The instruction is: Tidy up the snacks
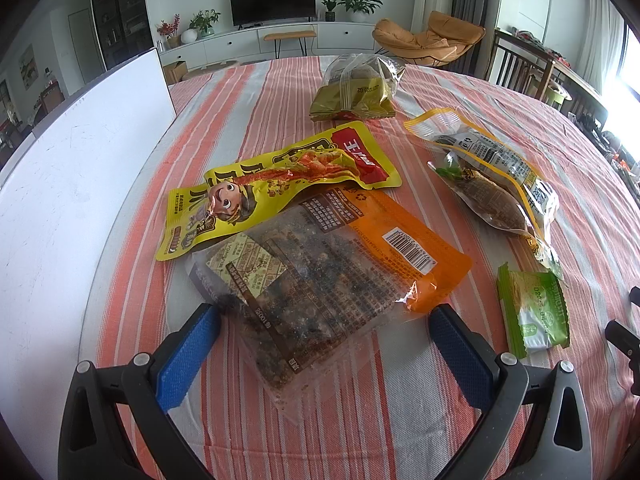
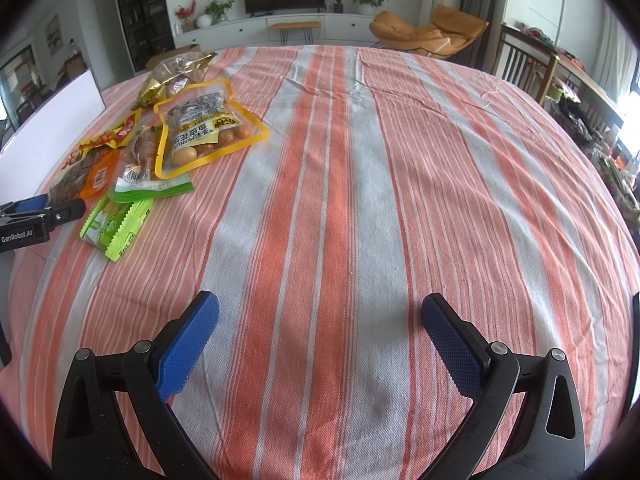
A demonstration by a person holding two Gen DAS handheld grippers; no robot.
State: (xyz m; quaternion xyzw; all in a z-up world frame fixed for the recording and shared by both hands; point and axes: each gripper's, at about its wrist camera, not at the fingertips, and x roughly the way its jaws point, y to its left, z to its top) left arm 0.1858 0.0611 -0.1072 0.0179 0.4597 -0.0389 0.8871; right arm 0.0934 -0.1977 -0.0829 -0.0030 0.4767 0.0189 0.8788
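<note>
Several snack packets lie on the striped tablecloth (image 2: 340,200). In the left wrist view, my left gripper (image 1: 324,316) is open, its blue pads either side of an orange and clear packet (image 1: 320,272). A yellow cartoon packet (image 1: 280,184) lies just behind it, a peanut bag (image 1: 492,172) to the right, a green wafer packet (image 1: 532,312) at near right, and a gold bag (image 1: 356,88) farther back. My right gripper (image 2: 320,320) is open and empty over bare cloth. The packets show at its far left, with the peanut bag (image 2: 204,128) and green packet (image 2: 116,224).
A white box (image 1: 80,184) stands along the table's left side; it also shows in the right wrist view (image 2: 60,120). Wooden chairs (image 2: 532,68) stand beyond the table's right edge. The left gripper's body (image 2: 36,216) is at the right wrist view's left edge.
</note>
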